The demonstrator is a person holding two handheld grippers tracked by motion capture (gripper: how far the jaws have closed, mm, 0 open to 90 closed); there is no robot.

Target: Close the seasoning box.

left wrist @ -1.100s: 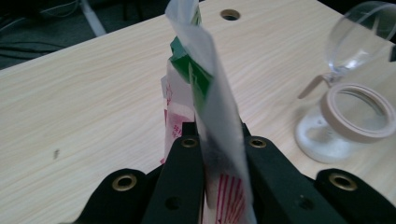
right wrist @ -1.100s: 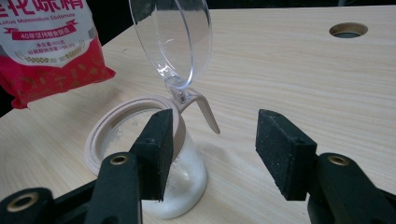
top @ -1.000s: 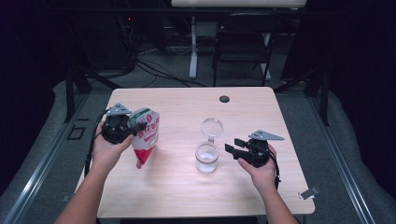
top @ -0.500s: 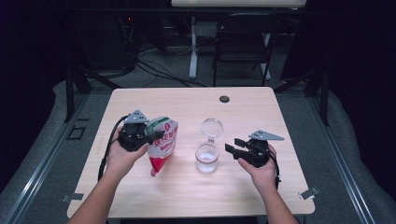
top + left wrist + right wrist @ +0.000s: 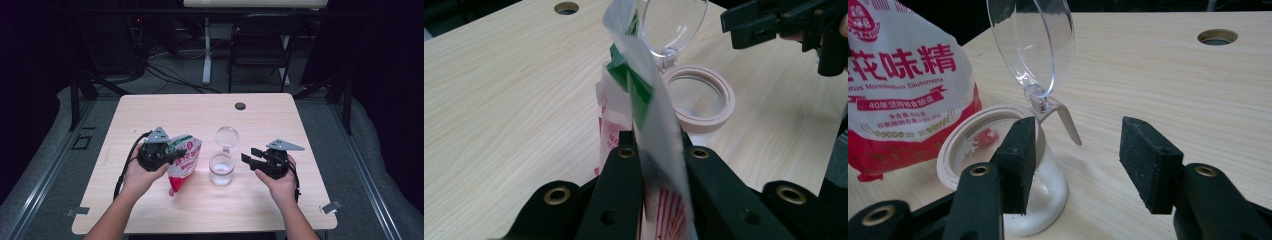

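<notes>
A red, white and green seasoning bag (image 5: 186, 161) hangs tilted just left of a small clear jar (image 5: 221, 171), with my left gripper (image 5: 177, 154) shut on its upper part. In the left gripper view the bag (image 5: 644, 100) is pinched flat between the jaws, and the jar's pink rim (image 5: 719, 107) lies just beyond. The jar's clear hinged lid (image 5: 227, 136) stands open. My right gripper (image 5: 249, 154) is open just right of the jar; its jaws have just been closing a little. In the right gripper view one pad (image 5: 1020, 160) shows in front of the jar (image 5: 1048, 192), and nothing is gripped.
The wooden table (image 5: 200, 115) has a round cable hole (image 5: 240, 106) near its far edge. A folding chair (image 5: 260, 50) and desk legs stand on the floor behind it. Two metal clips sit at the table's front corners.
My left hand has carried the bag to the right, from the table's left part up beside the jar, and tipped it over. The right hand has kept its place.
</notes>
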